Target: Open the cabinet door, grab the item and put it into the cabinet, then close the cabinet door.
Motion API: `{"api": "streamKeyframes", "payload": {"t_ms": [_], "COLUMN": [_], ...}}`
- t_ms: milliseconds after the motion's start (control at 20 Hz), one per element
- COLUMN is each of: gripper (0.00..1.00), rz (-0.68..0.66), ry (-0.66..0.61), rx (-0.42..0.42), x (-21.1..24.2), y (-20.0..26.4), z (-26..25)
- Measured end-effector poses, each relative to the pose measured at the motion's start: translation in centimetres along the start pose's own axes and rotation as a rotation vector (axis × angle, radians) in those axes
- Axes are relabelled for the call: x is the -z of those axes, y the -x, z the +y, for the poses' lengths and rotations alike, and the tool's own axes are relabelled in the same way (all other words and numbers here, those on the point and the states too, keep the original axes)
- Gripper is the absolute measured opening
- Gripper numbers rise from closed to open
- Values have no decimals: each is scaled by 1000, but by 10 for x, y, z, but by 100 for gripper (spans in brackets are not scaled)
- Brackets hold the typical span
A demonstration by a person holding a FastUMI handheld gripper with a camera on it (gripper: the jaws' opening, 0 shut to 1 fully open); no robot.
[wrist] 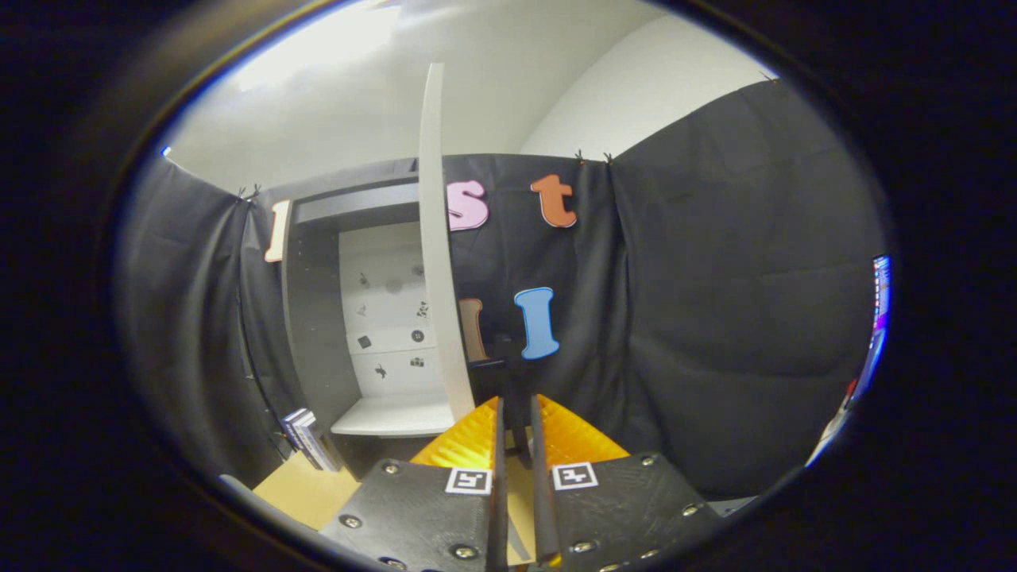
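Note:
The grey cabinet (pixel 318 318) stands ahead to the left with its door (pixel 435 238) swung out, seen edge-on just beyond my left finger. Inside are a white back panel with small dark marks and a pale shelf (pixel 393 417). A dark handle (pixel 489 363) juts from the door's face right above my fingertips. My gripper (pixel 516 401) is nearly closed, and a dark strip that looks like the handle sits in the narrow gap between the fingers. A small stack of striped box-like items (pixel 308 437) stands on the tan tabletop (pixel 306 488) beside the cabinet's left foot.
Black cloth walls close in the booth on the left, behind and to the right. A lit screen (pixel 878 318) shows at the far right. The open door stands between the cabinet's inside and the space to my right.

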State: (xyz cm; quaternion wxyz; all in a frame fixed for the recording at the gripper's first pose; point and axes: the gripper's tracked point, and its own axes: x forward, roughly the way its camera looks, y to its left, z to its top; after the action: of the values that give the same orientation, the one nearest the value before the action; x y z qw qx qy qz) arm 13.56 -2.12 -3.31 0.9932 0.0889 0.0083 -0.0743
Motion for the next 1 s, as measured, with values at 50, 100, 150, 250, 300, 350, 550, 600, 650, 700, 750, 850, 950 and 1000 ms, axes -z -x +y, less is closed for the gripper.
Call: {"api": "streamKeyframes", "payload": {"t_ms": [50, 100, 150, 250, 300, 350, 550, 600, 650, 700, 750, 850, 950, 1000], "gripper": [13, 13, 13, 24, 26, 33, 54, 64, 73, 74, 77, 83, 86, 86], "rz": [-5, -11, -18, -17, -13, -8, 42, 55, 68, 89, 119, 149, 176, 202], "ry": [1, -9, -27, -56, -54, -45, 14, 32, 36, 28, 16, 38, 77, 77], "rx": [-1, -10, -23, -78, -95, -103, -162, -170, -176, -185, -195, -203, -214, -228], "x": [-2, -4, -5, -3, 0, 2, 20, 24, 27, 31, 39, 52, 62, 69], "y": [2, 3, 3, 4, 6, 6, 10, 10, 9, 12, 15, 16, 15, 17], "z": [1, 5, 12, 32, 35, 38, 53, 53, 53, 55, 61, 66, 63, 67]}}
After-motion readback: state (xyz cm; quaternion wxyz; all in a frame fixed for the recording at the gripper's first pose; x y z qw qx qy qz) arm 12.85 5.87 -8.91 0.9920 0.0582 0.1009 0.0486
